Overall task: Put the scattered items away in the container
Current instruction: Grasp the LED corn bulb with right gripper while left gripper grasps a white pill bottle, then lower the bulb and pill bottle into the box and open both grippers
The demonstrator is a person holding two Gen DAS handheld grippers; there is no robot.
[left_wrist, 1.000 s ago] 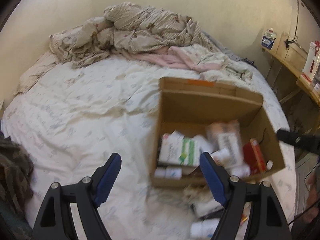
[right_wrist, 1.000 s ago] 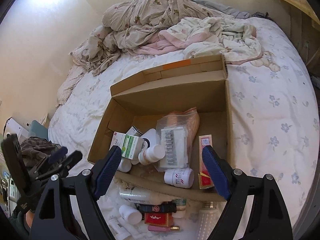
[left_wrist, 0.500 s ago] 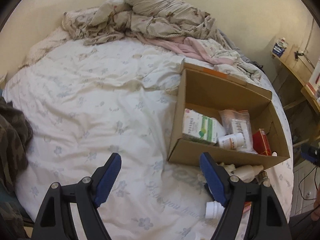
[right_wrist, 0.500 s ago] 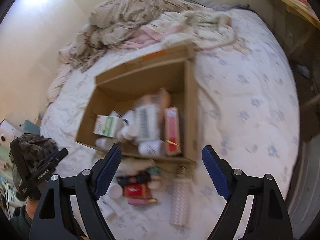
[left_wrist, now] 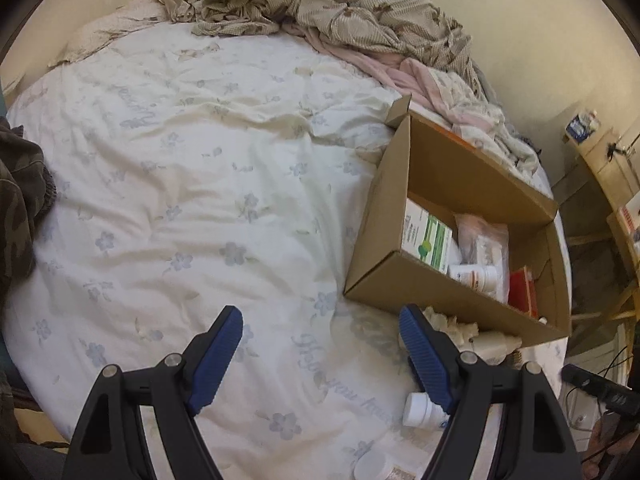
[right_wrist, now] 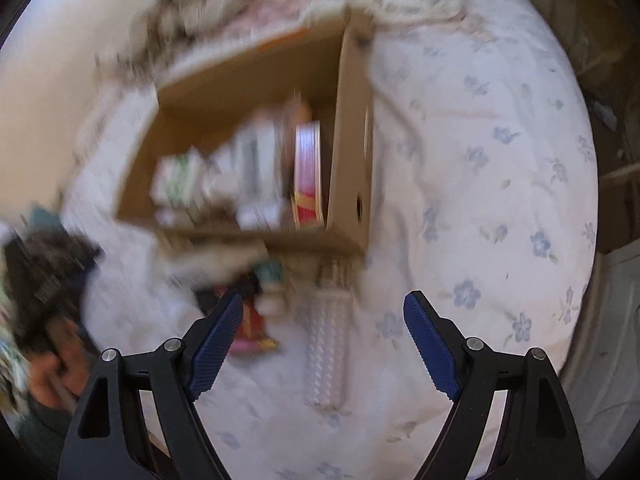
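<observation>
left tongs (left_wrist: pixel 320 354): spread, empty | right tongs (right_wrist: pixel 322 338): spread, empty | box (left_wrist: pixel 460 184): on bed (left_wrist: pixel 200 160), near its right edge | bubble-wrapped tube (right_wrist: pixel 326 344): on bed before box, probably light, soft, slippery; take at middle | white bottle (left_wrist: pixel 420 410): stiff, take across body

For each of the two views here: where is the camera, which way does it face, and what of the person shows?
Left wrist: on the left gripper, angled down at the bed; own open fingers, right gripper's tip at the edge.
Right wrist: on the right gripper, angled down, blurred; own open fingers, a hand at left.
Shared: the cardboard box.
</observation>
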